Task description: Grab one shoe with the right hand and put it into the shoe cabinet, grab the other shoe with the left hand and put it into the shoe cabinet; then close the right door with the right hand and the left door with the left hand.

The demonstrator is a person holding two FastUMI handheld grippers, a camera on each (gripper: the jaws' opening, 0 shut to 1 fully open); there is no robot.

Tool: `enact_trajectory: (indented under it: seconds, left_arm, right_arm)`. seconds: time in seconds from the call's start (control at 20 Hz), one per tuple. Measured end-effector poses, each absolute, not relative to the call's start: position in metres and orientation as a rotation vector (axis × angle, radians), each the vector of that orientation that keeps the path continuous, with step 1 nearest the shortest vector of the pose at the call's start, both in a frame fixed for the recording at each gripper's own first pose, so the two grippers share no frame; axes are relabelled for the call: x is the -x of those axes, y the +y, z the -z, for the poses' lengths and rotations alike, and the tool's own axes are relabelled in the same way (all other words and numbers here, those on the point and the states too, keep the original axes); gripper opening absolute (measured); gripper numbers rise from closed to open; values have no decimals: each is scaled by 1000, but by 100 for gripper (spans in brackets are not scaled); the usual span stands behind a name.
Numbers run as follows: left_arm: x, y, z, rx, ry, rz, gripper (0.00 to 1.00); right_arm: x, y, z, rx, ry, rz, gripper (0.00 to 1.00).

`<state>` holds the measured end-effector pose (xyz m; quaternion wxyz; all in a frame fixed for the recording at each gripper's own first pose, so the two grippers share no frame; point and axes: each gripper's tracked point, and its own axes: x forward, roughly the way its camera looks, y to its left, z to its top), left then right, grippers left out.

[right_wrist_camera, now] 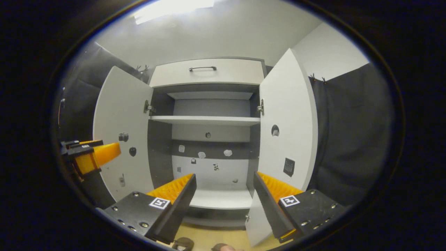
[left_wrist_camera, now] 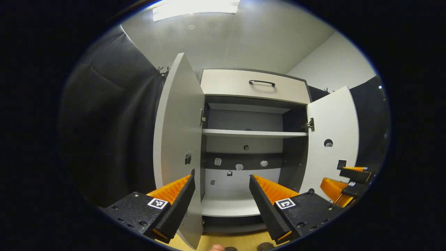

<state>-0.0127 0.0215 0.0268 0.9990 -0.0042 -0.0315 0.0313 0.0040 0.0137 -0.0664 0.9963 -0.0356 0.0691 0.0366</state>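
No legible text; only coded square tags on each gripper.

Centre frame, the shoe cabinet (left_wrist_camera: 244, 139) stands on tan floor (left_wrist_camera: 240, 242); its lower shelf (left_wrist_camera: 228, 205) sits bare.

Both cameras face the open shoe cabinet (left_wrist_camera: 244, 139) head-on from near, each looking out between its own tongs. The left gripper view sits closer to the left door (left_wrist_camera: 176, 139), seen nearly edge-on, with the right tongs (left_wrist_camera: 348, 186) low at its right edge. The right gripper view hugs the right door (right_wrist_camera: 287, 122), with the left tongs (right_wrist_camera: 92, 155) at its left. The 2 views share the drawer (right_wrist_camera: 209, 71), shelves and both doors.
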Motion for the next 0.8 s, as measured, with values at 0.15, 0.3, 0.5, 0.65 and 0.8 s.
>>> enact_trajectory:
  seconds: [0.15,0.3,0.5,0.65,0.8]
  left_arm:
    - [16,21,-26,3,-64,-57,93]
    - [17,19,-22,7,-53,-44,93]
    - [18,25,-22,16,-52,-45,93]
    - [18,30,-23,13,-56,-58,93]
    - [19,37,-28,13,-66,-71,96]
  right_arm:
    - [3,14,101,89,185,-66,99]
    - [12,18,143,93,232,-80,99]
    - [23,13,212,103,316,-76,99]
    - [34,7,261,87,394,-69,99]
    - [49,1,314,87,477,-77,99]
